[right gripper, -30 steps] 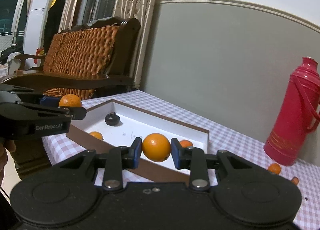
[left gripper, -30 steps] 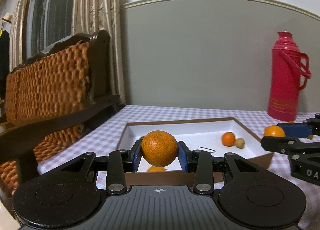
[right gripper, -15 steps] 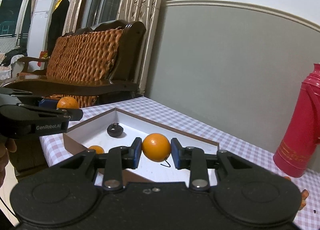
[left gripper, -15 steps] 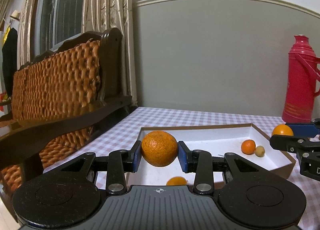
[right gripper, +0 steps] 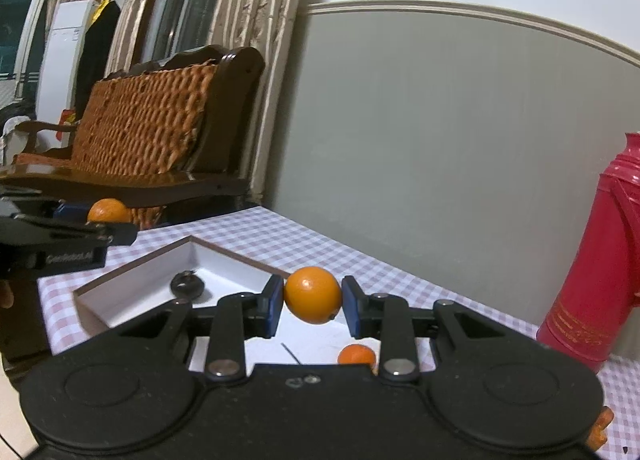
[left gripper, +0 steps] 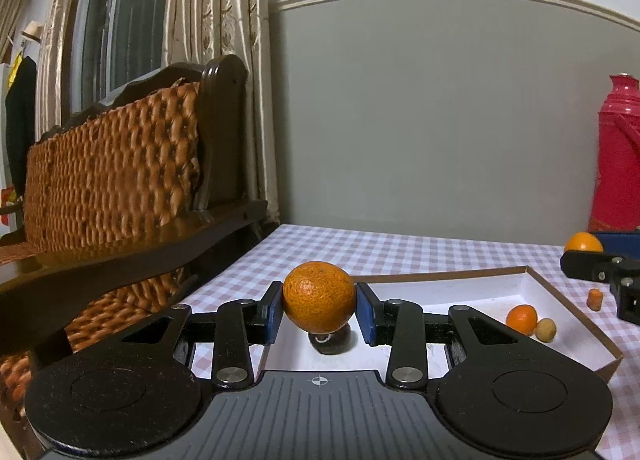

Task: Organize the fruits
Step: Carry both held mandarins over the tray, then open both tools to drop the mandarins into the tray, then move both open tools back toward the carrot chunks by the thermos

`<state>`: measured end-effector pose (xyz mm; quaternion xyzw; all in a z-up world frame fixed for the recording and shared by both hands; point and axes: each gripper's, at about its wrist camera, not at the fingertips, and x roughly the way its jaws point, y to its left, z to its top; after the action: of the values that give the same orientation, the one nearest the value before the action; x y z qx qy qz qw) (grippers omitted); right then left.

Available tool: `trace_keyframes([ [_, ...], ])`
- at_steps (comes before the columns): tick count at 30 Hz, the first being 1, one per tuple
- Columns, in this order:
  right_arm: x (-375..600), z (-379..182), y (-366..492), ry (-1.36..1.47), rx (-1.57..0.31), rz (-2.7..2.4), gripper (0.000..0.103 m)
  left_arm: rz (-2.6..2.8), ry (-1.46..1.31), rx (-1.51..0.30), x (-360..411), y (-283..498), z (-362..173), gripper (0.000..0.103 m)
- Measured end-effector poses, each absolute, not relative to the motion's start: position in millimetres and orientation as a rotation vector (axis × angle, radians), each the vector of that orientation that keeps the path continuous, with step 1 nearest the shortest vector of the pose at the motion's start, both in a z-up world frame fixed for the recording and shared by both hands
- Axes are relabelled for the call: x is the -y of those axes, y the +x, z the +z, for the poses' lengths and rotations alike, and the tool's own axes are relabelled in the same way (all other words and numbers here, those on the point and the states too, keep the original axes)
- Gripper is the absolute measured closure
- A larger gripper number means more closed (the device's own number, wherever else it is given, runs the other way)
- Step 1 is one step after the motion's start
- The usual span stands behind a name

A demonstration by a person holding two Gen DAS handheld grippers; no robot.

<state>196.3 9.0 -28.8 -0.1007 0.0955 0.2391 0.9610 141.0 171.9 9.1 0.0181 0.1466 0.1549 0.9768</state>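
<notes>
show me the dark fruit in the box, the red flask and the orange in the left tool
dark fruit (right gripper: 187, 285), right wrist view, its top.
red flask (right gripper: 592, 300), right wrist view, its body.
orange (left gripper: 319, 297), left wrist view, its front.

You see a pebbly, matt orange (left gripper: 319, 296) against smooth blue pads (left gripper: 273, 312) on matt black plastic fingers, and a glossier, smoother orange (right gripper: 313, 294) in the other view. The tray (left gripper: 456, 288) looks like white card with a brown cardboard rim, on checked cloth (left gripper: 360, 250). The red flask (right gripper: 600, 280) shines like plastic; the bench (left gripper: 120, 180) pairs polished dark wood with woven cane.
</notes>
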Motion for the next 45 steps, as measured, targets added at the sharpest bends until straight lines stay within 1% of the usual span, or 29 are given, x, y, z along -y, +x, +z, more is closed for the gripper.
trace_keyframes([
  [17,-3,-37,245,-0.151,-0.242,0.453,0.080,0.335,0.074,-0.353,-175,192,-2,0.065],
  [34,-2,-46,302,-0.139,-0.327,0.430,0.079,0.351,0.029,-0.405,-195,241,-10,0.064],
  [35,-3,-48,308,-0.152,-0.359,0.436,0.077,0.359,0.029,-0.414,-196,243,-12,0.047],
  [36,-4,-49,313,-0.155,-0.378,0.439,0.061,0.365,0.018,-0.396,-196,241,-12,0.003],
  [37,-2,-50,312,-0.139,-0.349,0.424,0.014,0.379,0.016,-0.361,-195,236,-12,0.001],
  [39,1,-52,306,-0.130,-0.248,0.377,0.006,0.408,0.057,-0.317,-191,231,-10,0.000],
  [45,-5,-52,313,-0.106,-0.296,0.386,0.006,0.379,0.035,-0.334,-193,231,-12,0.000],
])
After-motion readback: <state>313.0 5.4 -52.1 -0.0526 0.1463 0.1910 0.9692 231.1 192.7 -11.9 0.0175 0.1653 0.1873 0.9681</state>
